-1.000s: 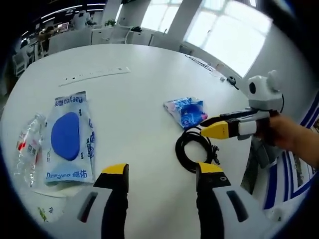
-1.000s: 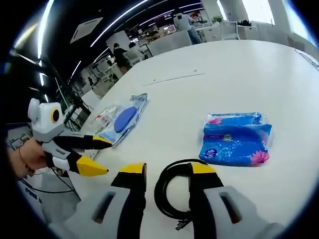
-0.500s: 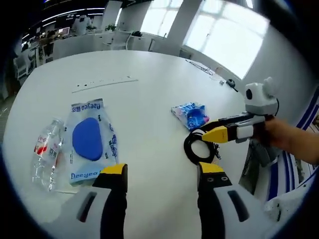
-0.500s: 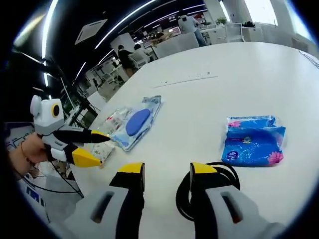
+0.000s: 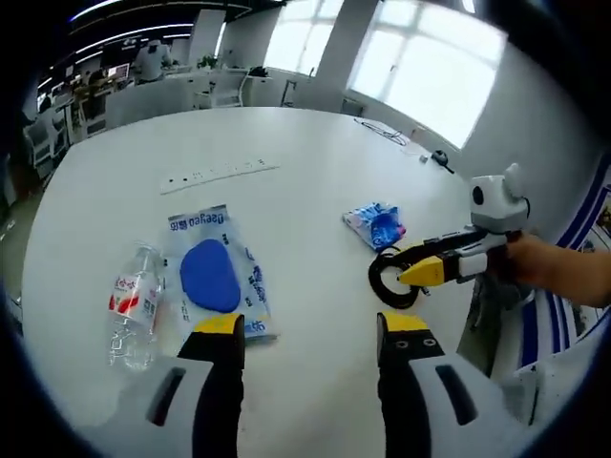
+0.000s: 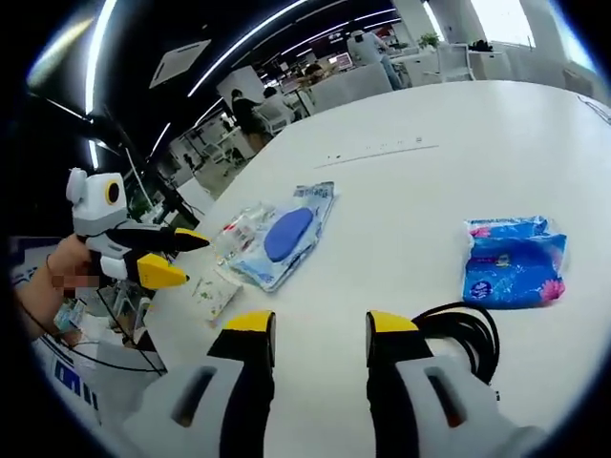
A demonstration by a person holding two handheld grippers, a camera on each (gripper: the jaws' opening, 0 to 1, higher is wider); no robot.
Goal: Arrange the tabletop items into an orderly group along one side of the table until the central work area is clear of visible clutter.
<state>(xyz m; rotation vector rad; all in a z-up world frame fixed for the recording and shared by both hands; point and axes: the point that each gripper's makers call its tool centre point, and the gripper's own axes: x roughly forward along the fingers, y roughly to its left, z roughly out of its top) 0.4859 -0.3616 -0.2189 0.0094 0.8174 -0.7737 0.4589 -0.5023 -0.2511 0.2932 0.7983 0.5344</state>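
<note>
Pulled back, both grippers, and lifted off the table (image 5: 315, 191); wider spread of clutter on show than a second ago, things themselves lying as they were, only the cameras moved.

Left gripper view, left to right. Bottle (image 5: 133, 305) on its side, ahead and left of the left gripper (image 5: 309, 329), just beside the pouch (image 5: 214, 276) with the blue oval, which sits right off the left jaw tip. Power strip (image 5: 220, 172) well beyond, far across the table. Tissue pack (image 5: 375, 224) ahead and right, cable (image 5: 393, 281) coiled just this side of it, close off the right jaw tip. Right gripper (image 5: 420, 270) in from the right, yellow tip over the coil's edge; touching or hovering, cannot say. Left jaws parallel, wide apart, nothing between them.

Right gripper view, left to right. Left gripper (image 6: 177, 258) in a hand far left, tips apart, carrying nothing. Small packet (image 6: 216, 294) ahead-left of the right gripper (image 6: 322, 326), then bottle (image 6: 239, 229) and pouch (image 6: 286, 236) touching each other. Power strip (image 6: 382, 148) far ahead. Cable (image 6: 468, 339) hard against the right jaw's outer side, tissue pack (image 6: 514, 262) just past it. Right jaws spread, bare table between.

No pickup from the retreat, then: nothing grouped, centre not yet cleared. Looks like a regroup before choosing a first item, cable nearest.
</note>
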